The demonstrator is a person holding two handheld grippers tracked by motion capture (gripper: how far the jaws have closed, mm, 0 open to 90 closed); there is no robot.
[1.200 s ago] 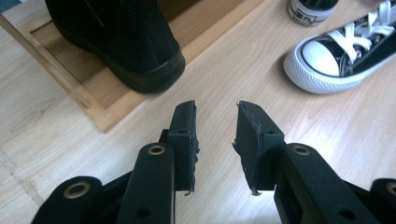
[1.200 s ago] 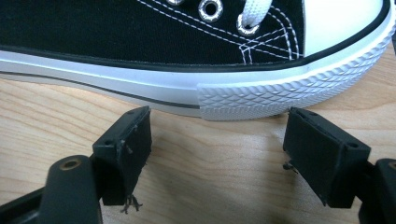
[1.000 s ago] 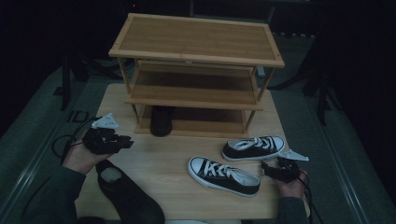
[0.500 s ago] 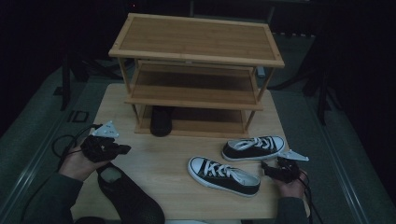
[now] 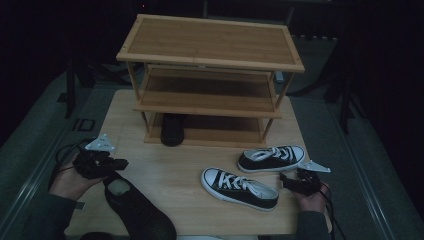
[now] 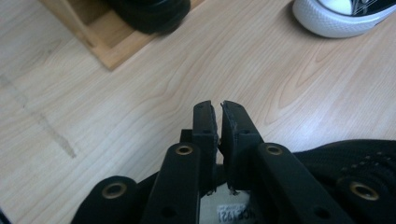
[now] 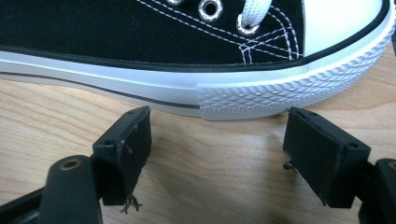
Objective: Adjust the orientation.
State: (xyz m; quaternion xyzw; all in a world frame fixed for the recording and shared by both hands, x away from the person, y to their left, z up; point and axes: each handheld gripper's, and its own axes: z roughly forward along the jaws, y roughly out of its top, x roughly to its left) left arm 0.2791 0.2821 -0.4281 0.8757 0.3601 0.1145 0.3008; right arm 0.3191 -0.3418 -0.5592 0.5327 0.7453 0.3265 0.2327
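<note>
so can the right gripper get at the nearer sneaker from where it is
Probably yes. The right gripper has its fingers spread wide, and the nearer sneaker lies just ahead with only bare table between them; nothing blocks the way.

On the pale wooden table (image 5: 170,175) a three-tier bamboo shoe rack (image 5: 210,60) stands at the back with what seems a dark shoe (image 5: 172,129) on its lowest shelf, two black-and-white canvas sneakers (image 5: 240,187) lie front right, and a black mesh shoe (image 5: 137,210) front left.
</note>
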